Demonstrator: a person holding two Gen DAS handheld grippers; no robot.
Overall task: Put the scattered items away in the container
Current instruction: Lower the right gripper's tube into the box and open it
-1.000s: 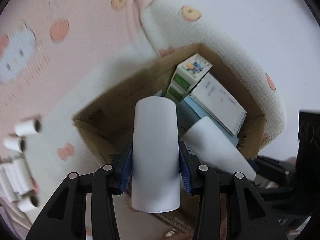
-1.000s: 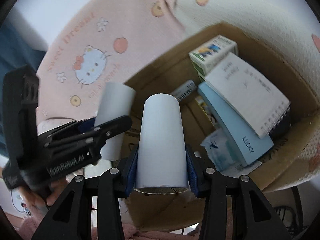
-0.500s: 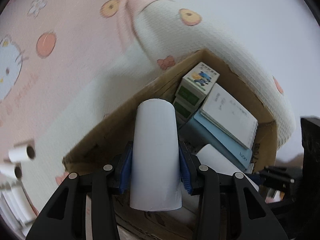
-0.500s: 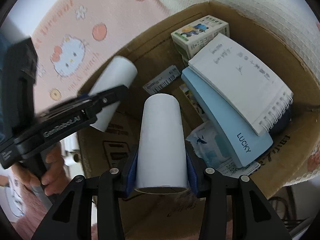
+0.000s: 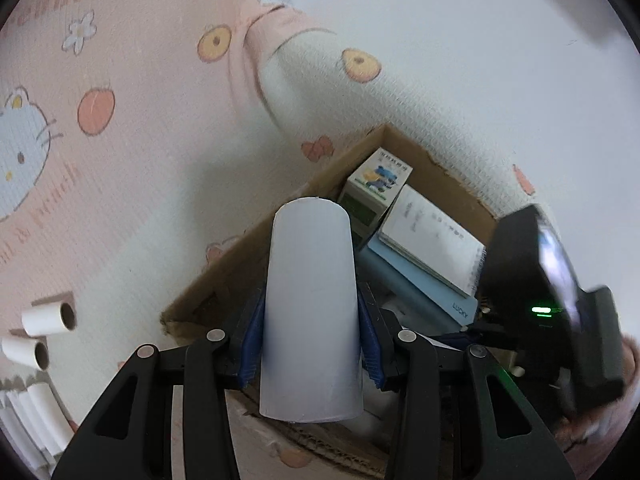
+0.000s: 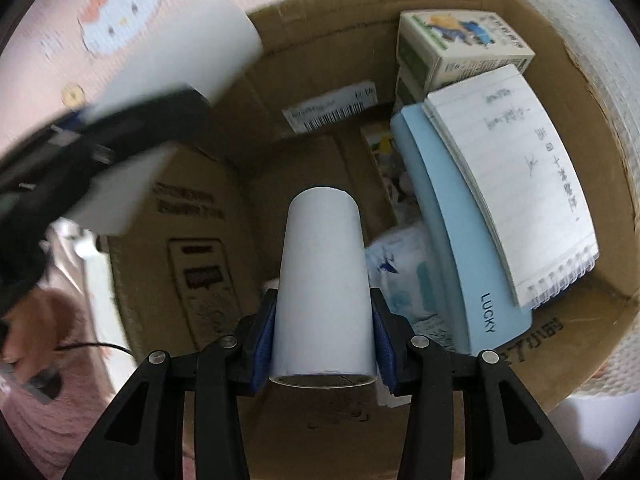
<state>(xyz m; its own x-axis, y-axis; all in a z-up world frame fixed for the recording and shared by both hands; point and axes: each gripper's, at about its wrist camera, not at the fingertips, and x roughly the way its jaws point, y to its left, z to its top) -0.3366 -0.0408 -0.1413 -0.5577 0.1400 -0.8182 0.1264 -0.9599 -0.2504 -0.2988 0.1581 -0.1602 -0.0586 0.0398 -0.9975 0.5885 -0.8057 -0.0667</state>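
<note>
Right gripper (image 6: 324, 340) points straight down into the cardboard box (image 6: 192, 264), jaws clamped halfway on a white roll (image 6: 324, 280) whose long axis runs along the fingers. Left gripper (image 5: 310, 344) (likewise gripping 1 roll (image 5: 310, 308)) waits above the box's left rim.

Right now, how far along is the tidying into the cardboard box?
Done: cardboard box already holds a spiral notepad, blue book and small carton. In hand: left gripper and right gripper each clamp a white roll over the box. Left: loose rolls on the bedding.
</note>
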